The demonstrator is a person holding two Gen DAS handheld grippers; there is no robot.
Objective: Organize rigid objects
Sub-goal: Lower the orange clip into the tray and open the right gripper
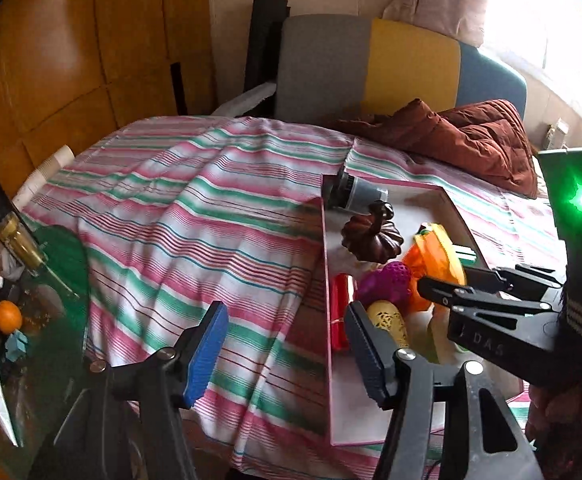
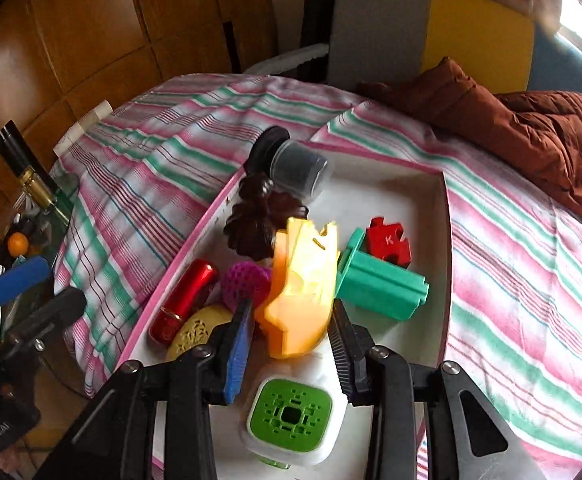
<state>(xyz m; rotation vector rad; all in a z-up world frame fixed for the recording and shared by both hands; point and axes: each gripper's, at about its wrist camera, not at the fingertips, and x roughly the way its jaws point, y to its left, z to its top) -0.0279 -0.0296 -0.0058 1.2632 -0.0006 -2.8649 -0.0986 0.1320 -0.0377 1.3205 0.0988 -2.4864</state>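
Nearest in the right wrist view, the right gripper (image 2: pixel 289 344) hangs over the tray (image 2: pixel 445 264), its fingers (image 2: pixel 237 360) partly apart and pressing on nothing; between them lower in the frame sits a white box with a green grille (image 2: pixel 291 416), and the low end of the orange toy (image 2: pixel 299 292) reaches up just above their tips. Whether the pads graze that toy I cannot tell. Left of it in the tray lie a purple ball (image 2: pixel 245 286), a red tube (image 2: pixel 185 300) and a yellow egg (image 2: pixel 197 332); right of it a green block (image 2: pixel 379 284) with a red block (image 2: pixel 387 242) behind. A brown pumpkin (image 2: pixel 259 220) and a grey canister (image 2: pixel 297 172) lying on its side fill the upper end. In the left wrist view, the left gripper (image 1: pixel 287 352) stands wide apart and empty above the striped cloth (image 1: pixel 171 208), just left of the tray's rim, with the right gripper's black body crossing the lower right. A brown jacket (image 1: pixel 479 136) lies upper right; a glass side table (image 1: pixel 67 264) with an orange (image 1: pixel 7 316) sits at far left.
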